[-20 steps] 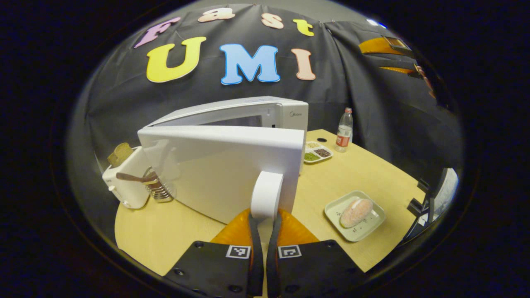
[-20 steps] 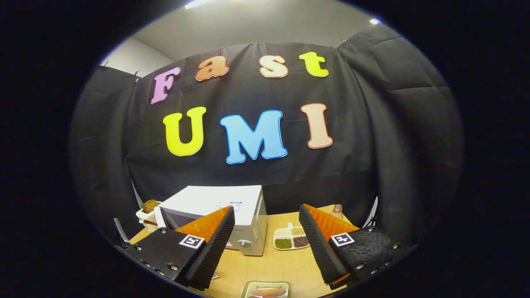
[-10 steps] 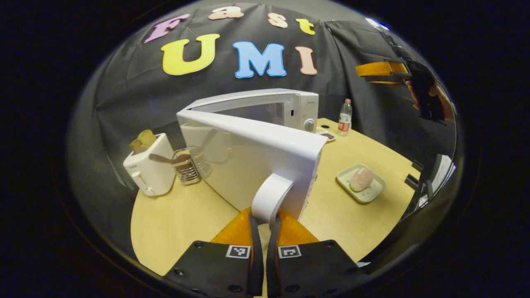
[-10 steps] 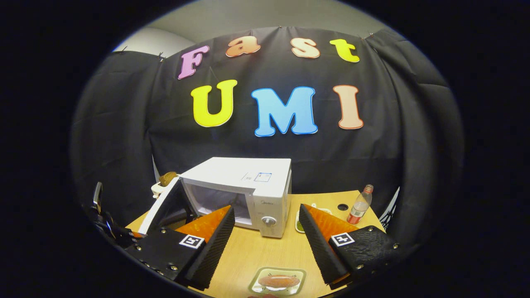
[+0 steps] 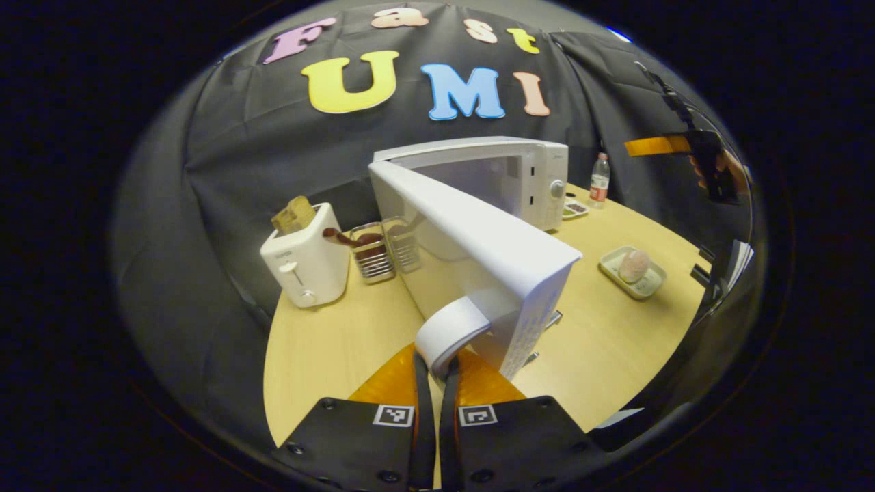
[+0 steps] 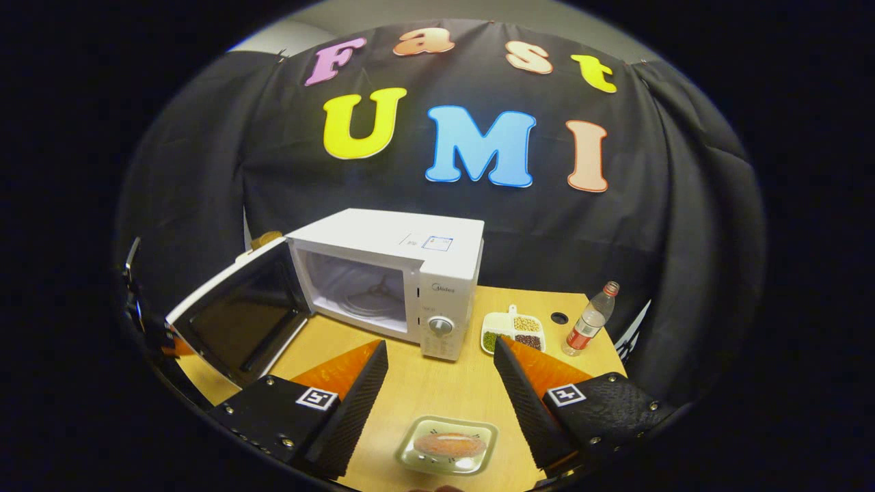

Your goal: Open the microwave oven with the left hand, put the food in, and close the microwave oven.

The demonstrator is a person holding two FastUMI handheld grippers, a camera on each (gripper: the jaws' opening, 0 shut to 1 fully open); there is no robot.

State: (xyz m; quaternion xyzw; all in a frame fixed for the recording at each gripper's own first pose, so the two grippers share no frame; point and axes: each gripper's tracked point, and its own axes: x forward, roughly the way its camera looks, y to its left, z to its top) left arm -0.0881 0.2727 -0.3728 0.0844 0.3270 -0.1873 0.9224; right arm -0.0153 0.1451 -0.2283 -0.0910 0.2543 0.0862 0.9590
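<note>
As claw [image 5: 435, 369] pulled: door [image 5: 478, 239] wider.

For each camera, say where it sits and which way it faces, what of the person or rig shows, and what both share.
Left gripper view: rides the left gripper, shut on the door handle, looking along the open door; the right gripper and a hand show far right.
Right gripper view: rides the open right gripper, above the table, facing the microwave.
Shared: microwave, door, food plate, bottle.
</note>
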